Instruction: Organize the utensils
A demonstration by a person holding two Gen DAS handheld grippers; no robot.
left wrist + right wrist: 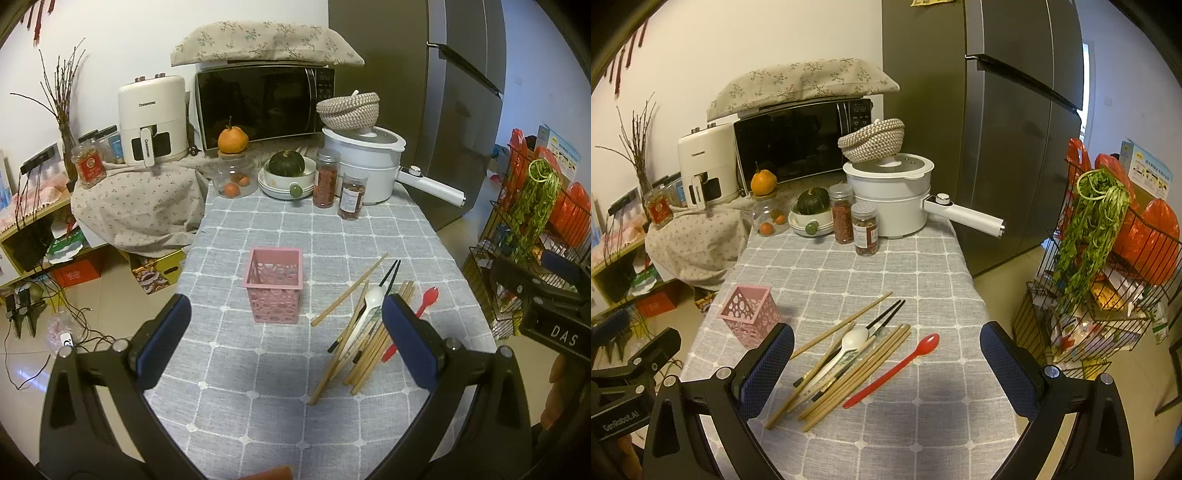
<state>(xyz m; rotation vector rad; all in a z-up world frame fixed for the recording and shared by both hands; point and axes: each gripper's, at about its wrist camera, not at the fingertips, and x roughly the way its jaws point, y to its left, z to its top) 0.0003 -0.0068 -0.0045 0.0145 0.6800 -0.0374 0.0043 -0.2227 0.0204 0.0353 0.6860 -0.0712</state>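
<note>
With both grippers spread empty, the slim red plastic spoon (892, 371) (light, slippery) likely wants pinching mid-handle for the pink perforated holder (275, 286).

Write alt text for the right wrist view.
The open right gripper hovers over loose wooden chopsticks, a white spoon and a red spoon on a grey checked tablecloth. An empty pink holder stands left.
</note>
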